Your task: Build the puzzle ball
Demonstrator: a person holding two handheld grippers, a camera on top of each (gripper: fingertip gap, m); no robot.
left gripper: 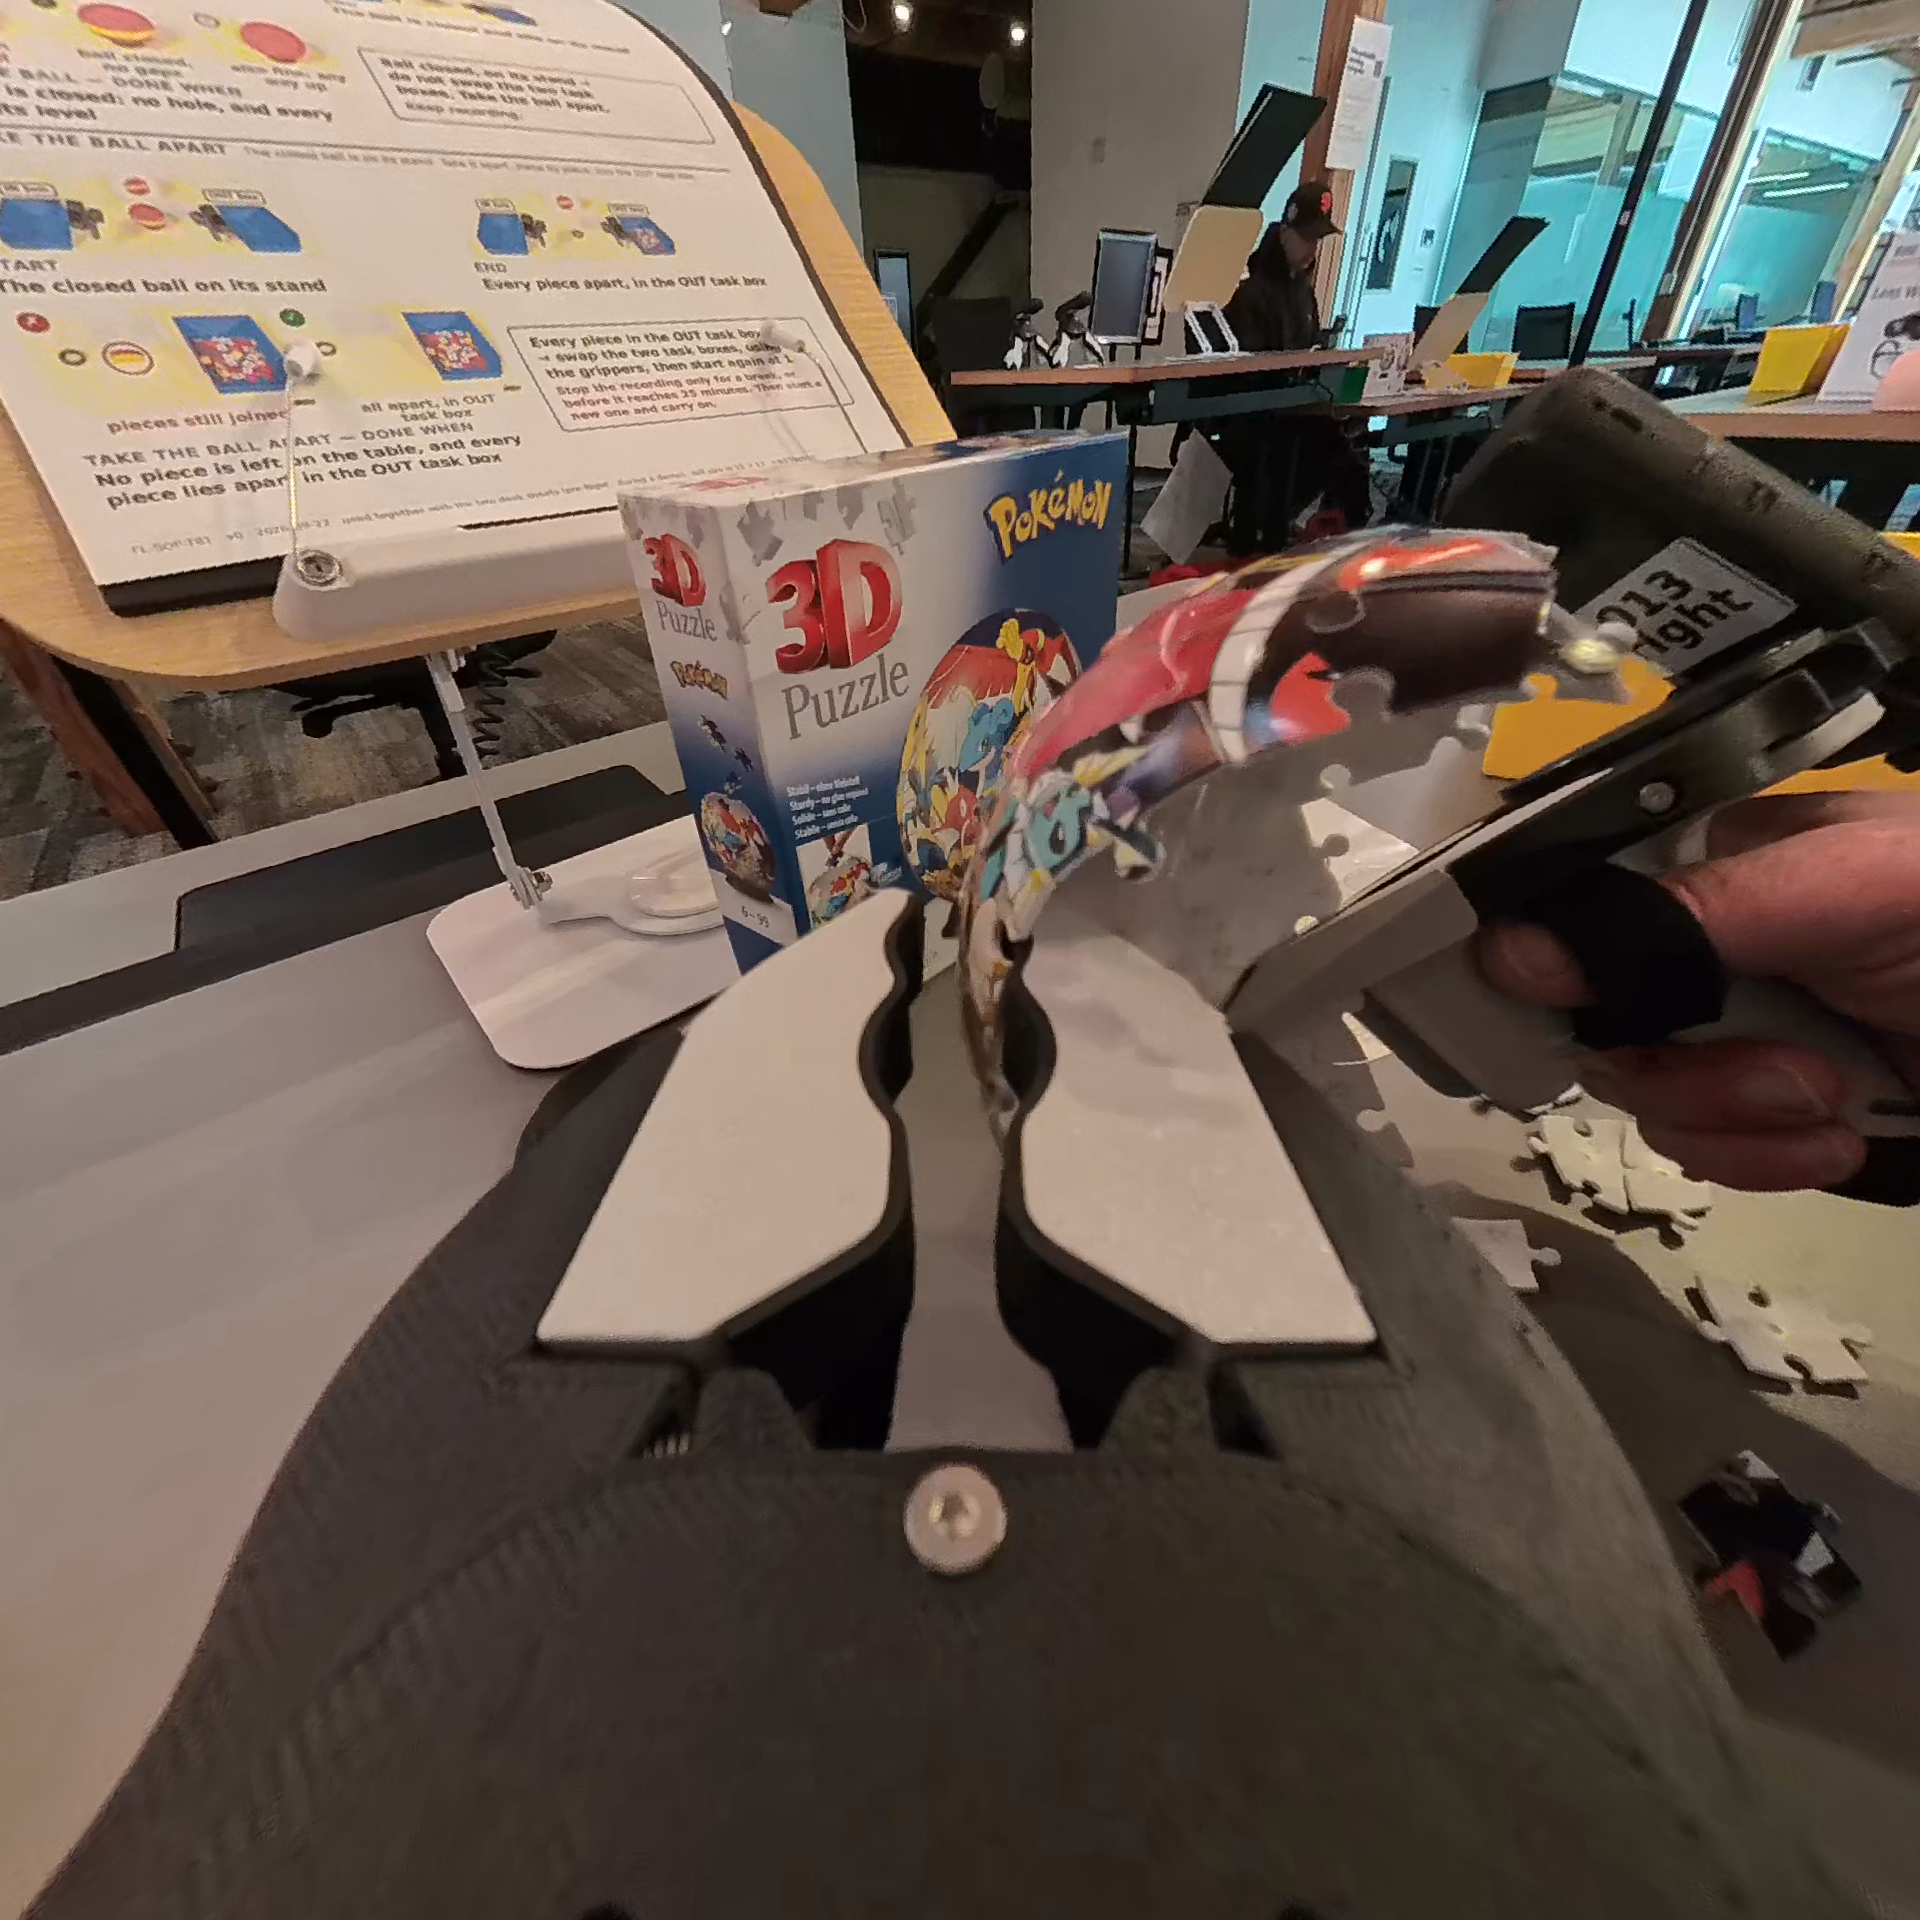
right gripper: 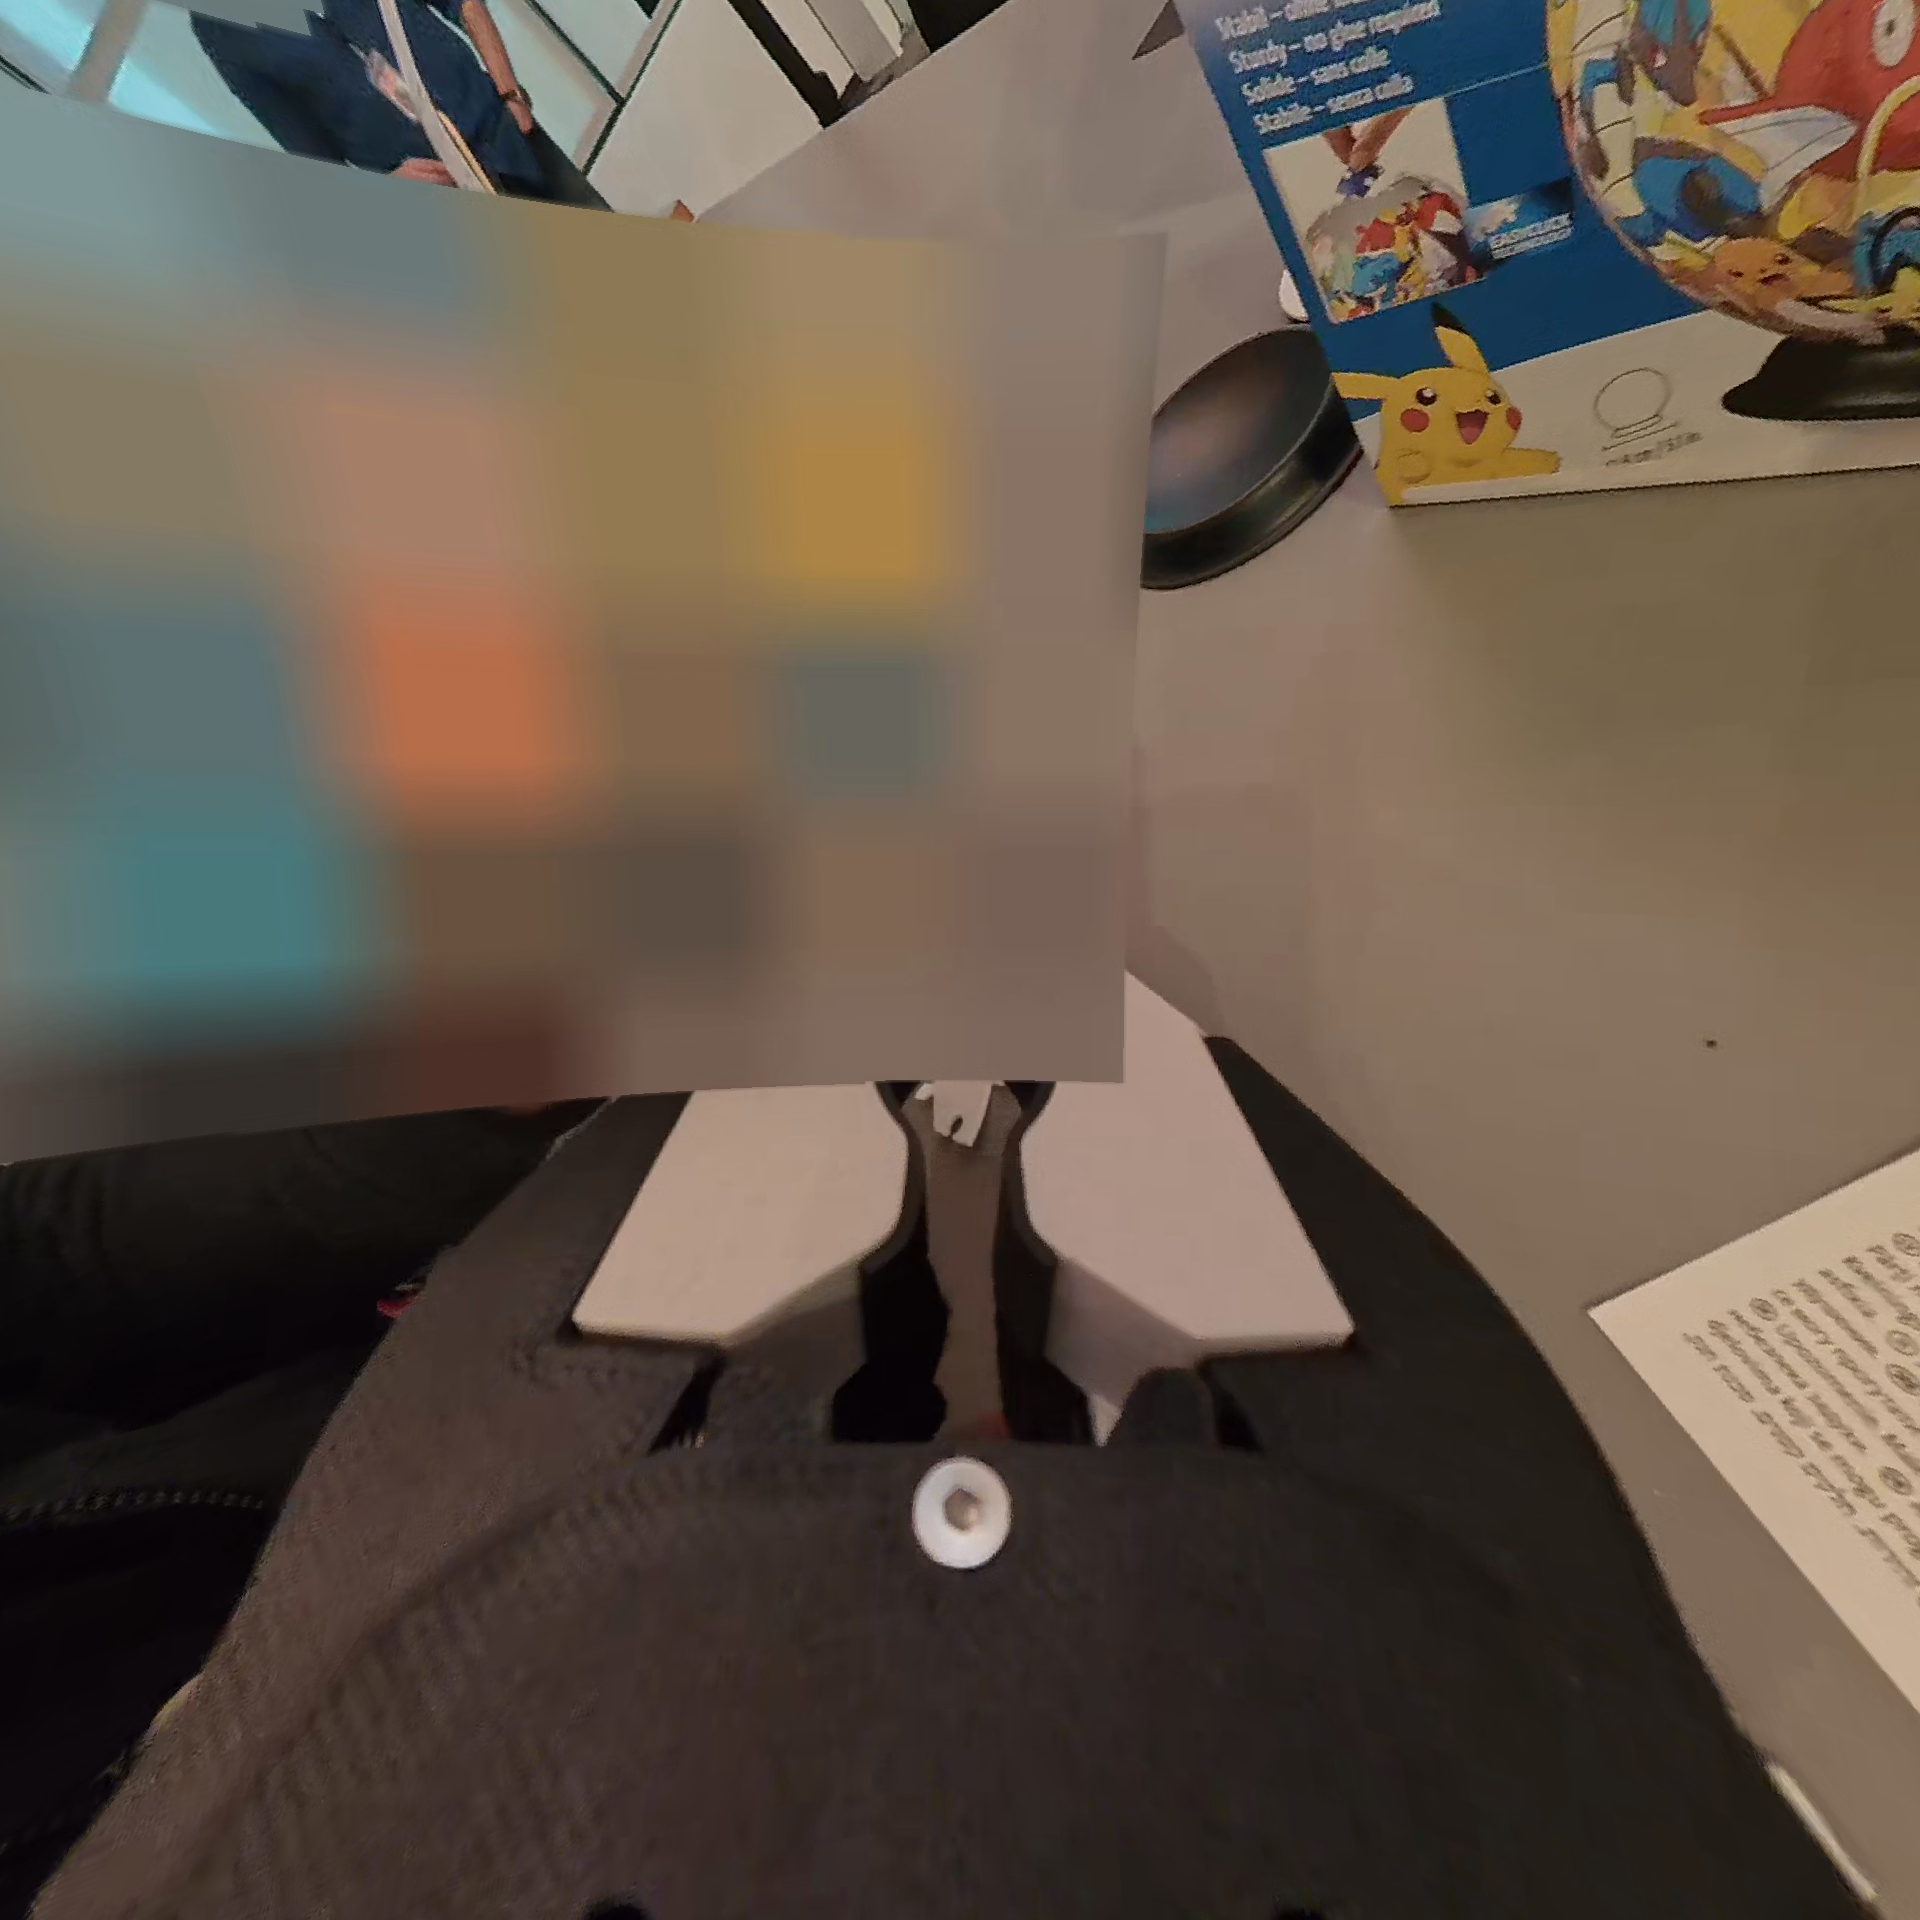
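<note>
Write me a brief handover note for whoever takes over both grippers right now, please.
Left gripper: shut on the lower edge of the partial shell, held above the table.
Right gripper: closed on a white edge, apparently the shell's far side; blur hides the rest.
Loose pieces lie to the right; the black stand sits beside the box.
Done: one curved section.
Left: remaining pieces, closing the ball, seating it on the stand.

1. The left wrist view looks low and forward across the grey table (left gripper: 208,1195), close on its own fingers, facing the puzzle box (left gripper: 883,686).
2. The right wrist view tilts down at the table (right gripper: 1507,831), partly masked, apparently sharing that box (right gripper: 1558,260).
</note>
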